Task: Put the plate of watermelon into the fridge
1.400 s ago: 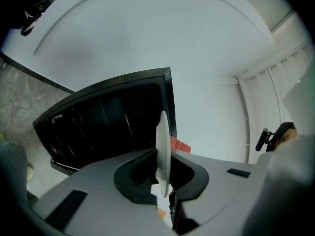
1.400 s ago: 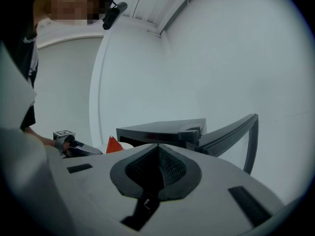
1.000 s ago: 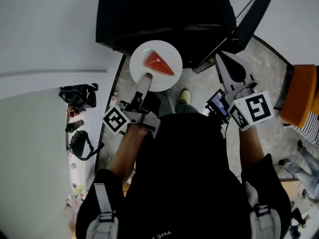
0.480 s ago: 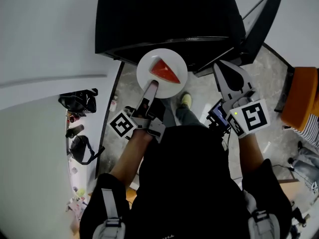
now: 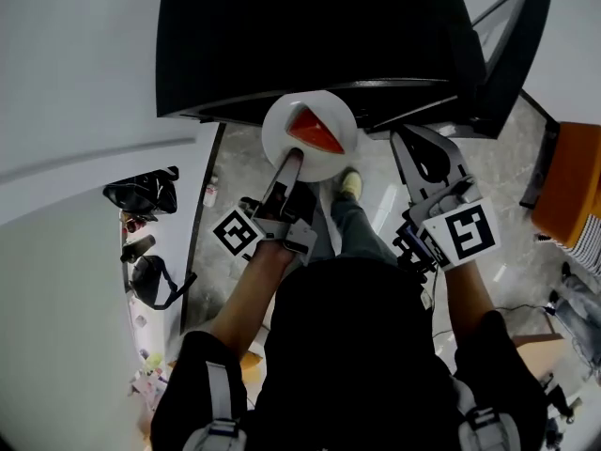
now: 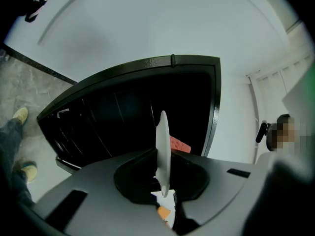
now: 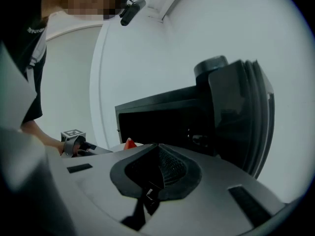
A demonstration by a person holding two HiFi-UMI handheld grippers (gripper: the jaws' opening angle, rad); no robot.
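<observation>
Fridge (image 5: 310,36) interior too dark

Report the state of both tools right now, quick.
Left tool: closed on the rim of the plate, watermelon on it.
Right tool: closed, nothing between the jaws.

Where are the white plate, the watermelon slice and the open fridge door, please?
white plate (image 5: 276,128), head view, bare left part of its face.
watermelon slice (image 5: 315,132), head view, middle of the red flesh.
fridge door (image 5: 509,59), head view, middle of the dark panel.
</observation>
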